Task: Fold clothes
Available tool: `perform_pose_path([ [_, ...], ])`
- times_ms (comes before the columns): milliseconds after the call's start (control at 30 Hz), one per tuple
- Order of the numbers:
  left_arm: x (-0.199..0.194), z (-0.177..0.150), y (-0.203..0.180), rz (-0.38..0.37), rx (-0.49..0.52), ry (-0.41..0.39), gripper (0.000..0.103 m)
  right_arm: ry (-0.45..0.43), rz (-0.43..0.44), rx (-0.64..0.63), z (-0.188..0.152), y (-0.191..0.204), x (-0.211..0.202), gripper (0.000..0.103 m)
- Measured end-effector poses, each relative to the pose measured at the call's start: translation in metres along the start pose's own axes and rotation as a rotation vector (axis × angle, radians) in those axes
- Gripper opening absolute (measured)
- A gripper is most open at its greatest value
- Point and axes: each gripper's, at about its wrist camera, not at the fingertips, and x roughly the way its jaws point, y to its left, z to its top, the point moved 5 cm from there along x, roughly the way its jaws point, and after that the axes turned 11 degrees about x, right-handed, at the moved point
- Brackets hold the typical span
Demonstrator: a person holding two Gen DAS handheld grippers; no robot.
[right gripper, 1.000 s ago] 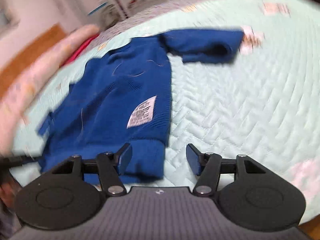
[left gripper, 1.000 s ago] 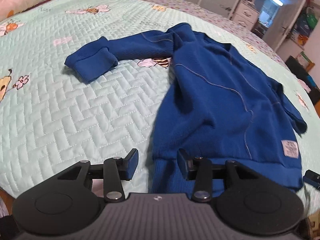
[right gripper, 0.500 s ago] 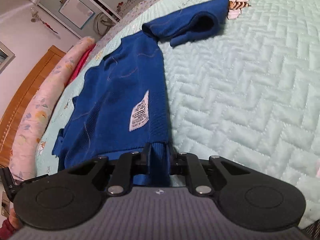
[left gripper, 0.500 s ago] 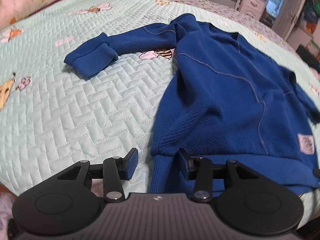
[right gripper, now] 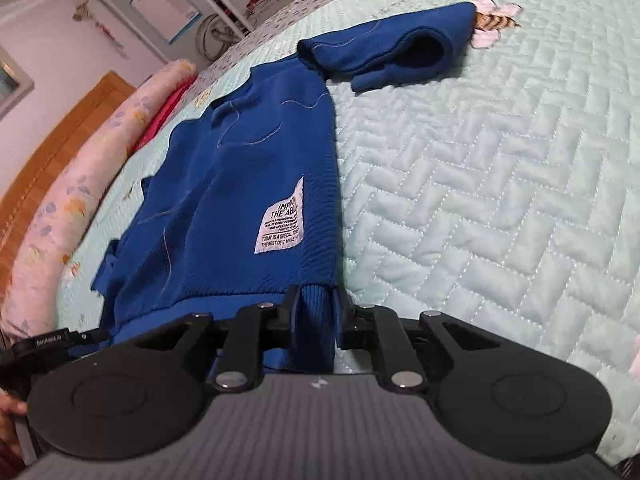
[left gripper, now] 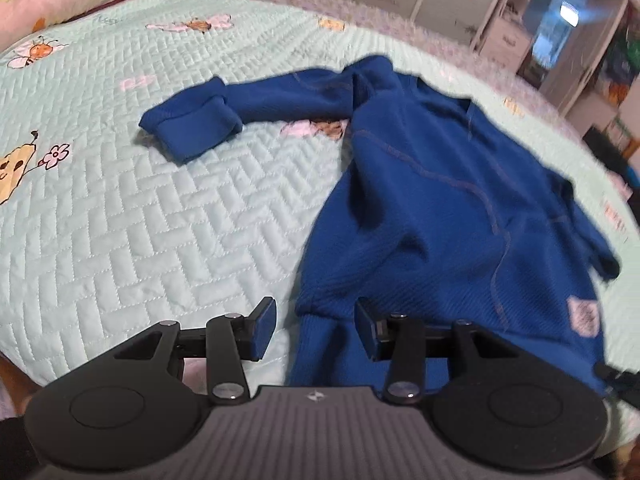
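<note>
A blue knit sweater [left gripper: 440,208] lies flat on the bed, one sleeve stretched out with its cuff [left gripper: 192,128] folded back. A white patch [right gripper: 282,220] sits near the ribbed hem. My left gripper [left gripper: 314,330] is open at one hem corner, with the ribbing between its fingers but not pinched. My right gripper [right gripper: 316,312] grips the other corner of the sweater [right gripper: 224,184]. Its pads press on the ribbed hem, and its jaws are opening slightly. The far sleeve [right gripper: 400,52] lies bunched beyond.
A mint quilted bedspread [left gripper: 140,220] with bee prints covers the bed. A flowered pillow roll [right gripper: 60,216] and a wooden headboard [right gripper: 60,136] line one side. White cabinets [left gripper: 500,36] stand past the far edge.
My right gripper went from open beside the hem corner to shut on it. My left gripper stayed open around the other corner.
</note>
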Motion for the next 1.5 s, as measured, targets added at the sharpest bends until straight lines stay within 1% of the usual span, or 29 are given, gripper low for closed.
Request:
perform_pose_path([
  [100, 0.001, 0.007, 0.005, -0.003, -0.035, -0.031, 0.046, -0.001, -0.022, 0.009, -0.001, 0.006, -0.004, 0.02],
  [133, 0.002, 0.008, 0.007, 0.001, -0.042, -0.03, 0.046, 0.001, -0.031, 0.004, -0.002, 0.008, -0.005, 0.024],
  [200, 0.007, 0.007, 0.011, 0.006, -0.054, -0.011, 0.046, 0.014, -0.044, -0.011, -0.005, 0.012, -0.005, 0.026],
  [267, 0.009, 0.001, 0.012, -0.003, -0.061, 0.009, 0.046, 0.021, -0.051, -0.02, -0.007, 0.016, -0.004, 0.032],
  [333, 0.009, -0.006, 0.011, -0.008, -0.045, 0.027, 0.046, 0.026, -0.056, -0.022, -0.008, 0.017, -0.002, 0.034],
  [433, 0.009, -0.013, 0.003, -0.002, 0.012, 0.037, 0.046, 0.03, -0.043, 0.015, -0.006, 0.014, 0.0, 0.035],
  [533, 0.012, -0.017, -0.005, 0.036, 0.086, 0.035, 0.046, 0.032, -0.033, 0.023, -0.005, 0.012, 0.001, 0.033],
  [600, 0.014, -0.018, -0.006, 0.057, 0.111, 0.032, 0.047, 0.028, -0.059, -0.016, -0.007, 0.013, 0.0, 0.02],
  [667, 0.015, -0.018, -0.006, 0.068, 0.112, 0.031, 0.048, 0.028, -0.072, -0.059, -0.009, 0.015, -0.001, 0.016],
  [800, 0.014, -0.019, -0.005, 0.085, 0.12, 0.036, 0.049, 0.04, -0.117, -0.181, -0.014, 0.023, -0.002, 0.013],
  [900, 0.013, -0.019, -0.006, 0.104, 0.128, 0.042, 0.049, 0.055, -0.134, -0.228, -0.015, 0.026, -0.003, 0.012],
  [1067, 0.01, -0.019, -0.005, 0.108, 0.104, 0.055, 0.048, 0.053, -0.135, -0.224, -0.015, 0.025, -0.004, 0.012],
  [1167, 0.004, -0.018, -0.001, 0.099, 0.06, 0.056, 0.047, 0.052, -0.119, -0.177, -0.012, 0.022, -0.005, 0.013],
  [1267, -0.004, -0.015, -0.001, 0.111, 0.037, 0.046, 0.046, 0.049, -0.111, -0.145, -0.012, 0.02, -0.007, 0.013],
  [1367, -0.014, -0.009, -0.007, 0.118, 0.036, 0.016, 0.046, 0.046, -0.094, -0.104, -0.011, 0.016, -0.009, 0.014],
  [1500, -0.027, 0.011, -0.03, 0.099, 0.071, -0.054, 0.046, 0.036, -0.07, -0.06, -0.006, 0.012, -0.015, 0.015],
])
